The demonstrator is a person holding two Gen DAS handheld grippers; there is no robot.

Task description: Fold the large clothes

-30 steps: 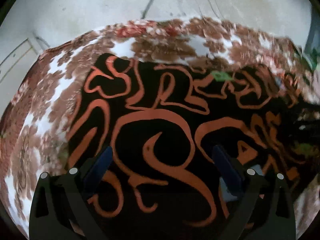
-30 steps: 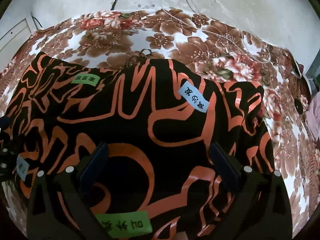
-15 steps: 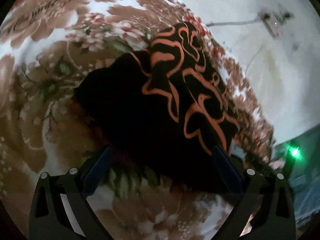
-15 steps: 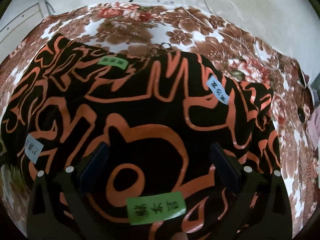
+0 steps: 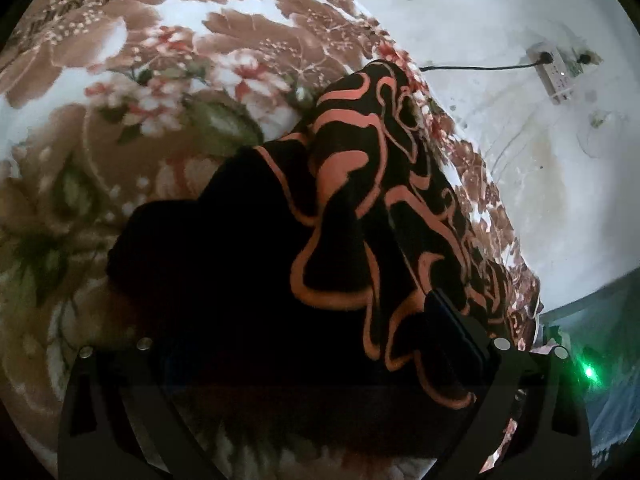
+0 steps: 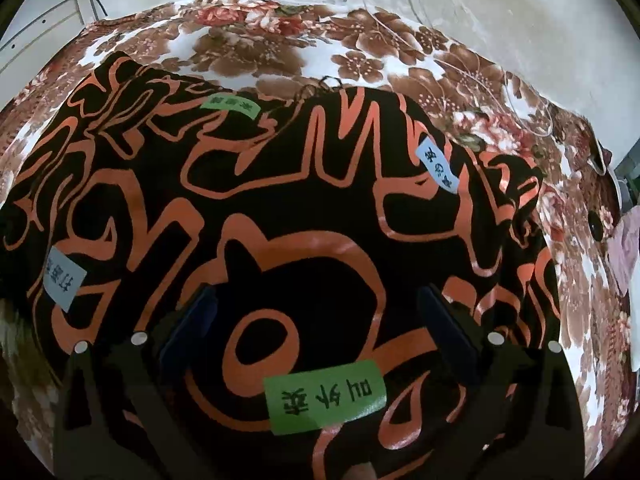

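Observation:
A black garment with orange swirl print (image 6: 304, 208) lies spread on the floral bed cover (image 6: 248, 48), with green and blue labels stuck on it. My right gripper (image 6: 316, 320) is open just above its near part, one finger on either side of an orange ring. In the left wrist view the same garment (image 5: 360, 208) shows edge-on, with a plain black flap (image 5: 208, 248) at its left end. My left gripper (image 5: 312, 340) is open low over that flap. Its left finger is lost in the dark cloth.
The floral bed cover (image 5: 120, 120) fills the left of the left wrist view. A white wall with a power strip (image 5: 554, 74) and cable lies beyond. A pink cloth (image 6: 626, 248) lies at the right edge of the bed.
The left gripper has swung from above the garment's middle to its end and now looks along it, closer to the black flap. The right gripper has moved slightly closer over the garment.

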